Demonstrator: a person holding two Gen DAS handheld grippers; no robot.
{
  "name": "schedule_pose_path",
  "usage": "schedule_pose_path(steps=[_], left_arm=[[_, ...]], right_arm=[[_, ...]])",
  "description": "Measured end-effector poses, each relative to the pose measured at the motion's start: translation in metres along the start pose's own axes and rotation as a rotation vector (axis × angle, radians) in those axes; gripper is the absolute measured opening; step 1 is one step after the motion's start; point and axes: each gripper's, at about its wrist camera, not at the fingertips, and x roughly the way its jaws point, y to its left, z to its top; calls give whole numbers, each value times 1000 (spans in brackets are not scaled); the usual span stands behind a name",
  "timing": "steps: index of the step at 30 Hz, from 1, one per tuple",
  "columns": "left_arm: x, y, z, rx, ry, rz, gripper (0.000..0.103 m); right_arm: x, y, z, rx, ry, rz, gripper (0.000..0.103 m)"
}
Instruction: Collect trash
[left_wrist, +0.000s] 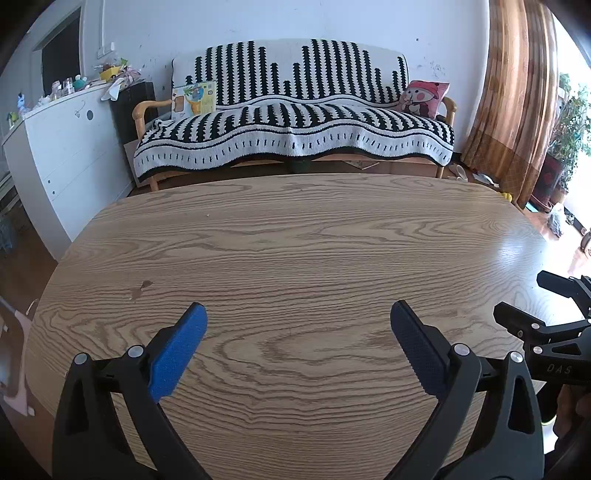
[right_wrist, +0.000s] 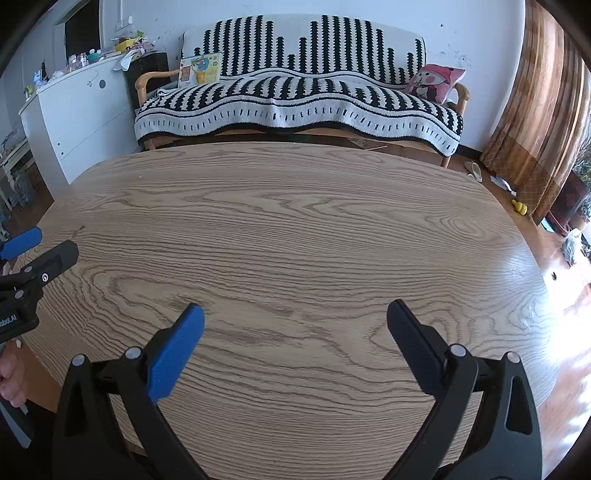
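My left gripper (left_wrist: 298, 314) hangs open above the near part of a wood-grain oval table (left_wrist: 295, 236), its blue pads wide apart with nothing between them. My right gripper (right_wrist: 295, 314) is open too, over the same table (right_wrist: 288, 221), and holds nothing. Each gripper shows at the edge of the other's view: the right gripper (left_wrist: 524, 299) at the far right, the left gripper (right_wrist: 48, 245) at the far left. No trash shows on the tabletop, only a small dark stain (left_wrist: 142, 288) near its left side.
Beyond the table stands a sofa (left_wrist: 295, 122) under a black-and-white throw, with a pink cushion (left_wrist: 424, 98) and a picture book (left_wrist: 194, 99). A white cabinet (left_wrist: 62, 147) with clutter on top is at the left, brown curtains (left_wrist: 517, 92) at the right. Slippers (right_wrist: 585, 171) lie on the floor.
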Motion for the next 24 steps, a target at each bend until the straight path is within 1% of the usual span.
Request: schedule_pose_path(steps=[24], left_arm=[[-2,-1,0,-2,-1,0,97]], right_arm=[[0,0,0,1,1,1,96]])
